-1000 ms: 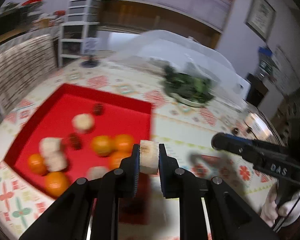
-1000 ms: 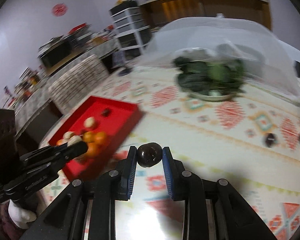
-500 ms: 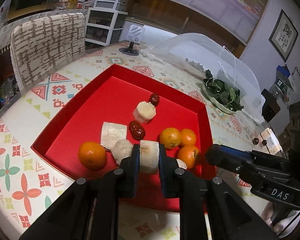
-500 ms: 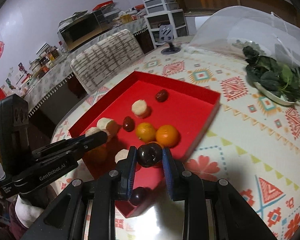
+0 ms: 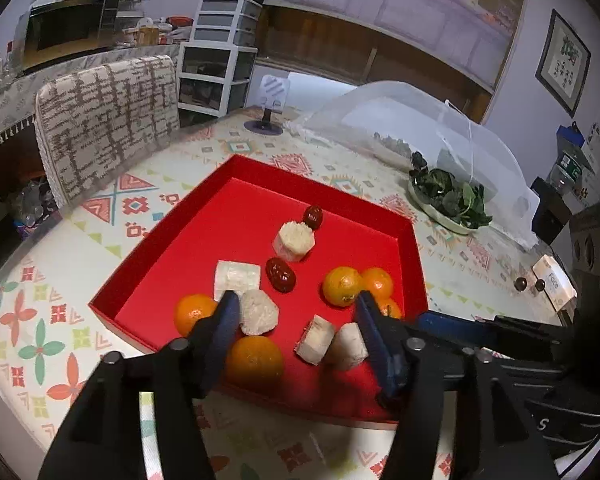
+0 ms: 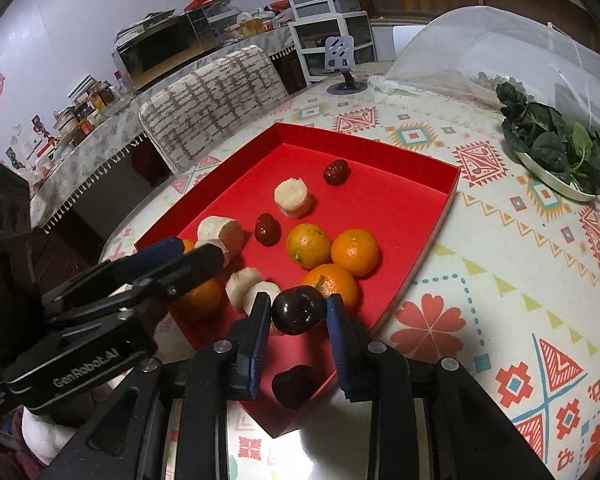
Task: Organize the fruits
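A red tray [image 5: 320, 186] holds several oranges [image 5: 342, 286], red dates [image 5: 280, 274] and white fruit chunks [image 5: 294, 236]. My left gripper [image 5: 296, 306] hangs over the tray's near edge with its jaws opening. Two white chunks [image 5: 318, 338] lie loose on the tray floor between its fingers, untouched. In the right wrist view the right gripper [image 6: 298, 302] hovers above the tray's [image 6: 364, 140] near corner. A dark round fruit [image 6: 299, 314] sits between its pads, still touching both, as the jaws begin opening. The fruit's shadow falls on the tray below.
A mesh food cover [image 5: 412, 120] and a plate of leafy greens [image 5: 448, 200] stand beyond the tray. Two small dark fruits [image 5: 522, 282] lie on the patterned tablecloth at right, by a small box [image 5: 554, 284]. A chair [image 5: 108, 120] and a phone stand [image 5: 270, 96] are at the far edge.
Both grippers swung in over the red tray. The left jaws spread and the white chunk they held now lies in the tray. The right gripper still carries the dark fruit.
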The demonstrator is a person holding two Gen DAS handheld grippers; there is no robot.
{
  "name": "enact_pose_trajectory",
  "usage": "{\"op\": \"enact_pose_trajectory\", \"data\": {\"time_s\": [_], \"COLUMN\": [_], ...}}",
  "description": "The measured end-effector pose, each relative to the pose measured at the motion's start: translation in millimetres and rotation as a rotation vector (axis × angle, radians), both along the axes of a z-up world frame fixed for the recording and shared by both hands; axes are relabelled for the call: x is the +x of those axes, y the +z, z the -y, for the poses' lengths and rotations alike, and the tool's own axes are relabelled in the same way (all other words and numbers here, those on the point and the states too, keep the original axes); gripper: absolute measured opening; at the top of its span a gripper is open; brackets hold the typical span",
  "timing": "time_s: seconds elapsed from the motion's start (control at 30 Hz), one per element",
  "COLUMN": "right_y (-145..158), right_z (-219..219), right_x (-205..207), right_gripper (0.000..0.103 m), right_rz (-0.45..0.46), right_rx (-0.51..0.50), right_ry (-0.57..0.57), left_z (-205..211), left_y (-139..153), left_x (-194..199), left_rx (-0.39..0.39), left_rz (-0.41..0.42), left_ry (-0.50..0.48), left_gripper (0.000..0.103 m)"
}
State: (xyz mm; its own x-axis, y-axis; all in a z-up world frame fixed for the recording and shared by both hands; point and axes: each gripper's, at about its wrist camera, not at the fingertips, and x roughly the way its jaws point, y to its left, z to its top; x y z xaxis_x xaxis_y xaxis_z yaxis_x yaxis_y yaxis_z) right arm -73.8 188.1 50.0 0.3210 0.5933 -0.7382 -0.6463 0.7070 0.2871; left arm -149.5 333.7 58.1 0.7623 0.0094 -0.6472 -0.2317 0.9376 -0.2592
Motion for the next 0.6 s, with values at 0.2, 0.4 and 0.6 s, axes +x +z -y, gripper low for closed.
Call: {"op": "enact_pose_trajectory", "data": {"time_s": [0.2,0.4,0.6], "right_y": [6.5,15.7,18.5], "right_z": [11.7,30.3,53.2], "right_x": [-5.9,-19.3,-39.7], "right_gripper": [0.044,0.051,0.064], "right_rz": [0.011,0.042,0.088], "right_rx": [0.028,0.053,0.057], "right_ry": [-0.02,-0.054,-0.112], "left_z": [0.8,16.5,38.8], "left_y": [7.4,19.9,28.7], "left_x": [-7.5,-18.6,-32.4], "left_rx": [-0.001,0.066,0.164], "left_rz": [0.013,0.037,0.053], "left_ry": [0.021,0.045,0.084], "left_gripper": [0.066,0.074,0.085]}}
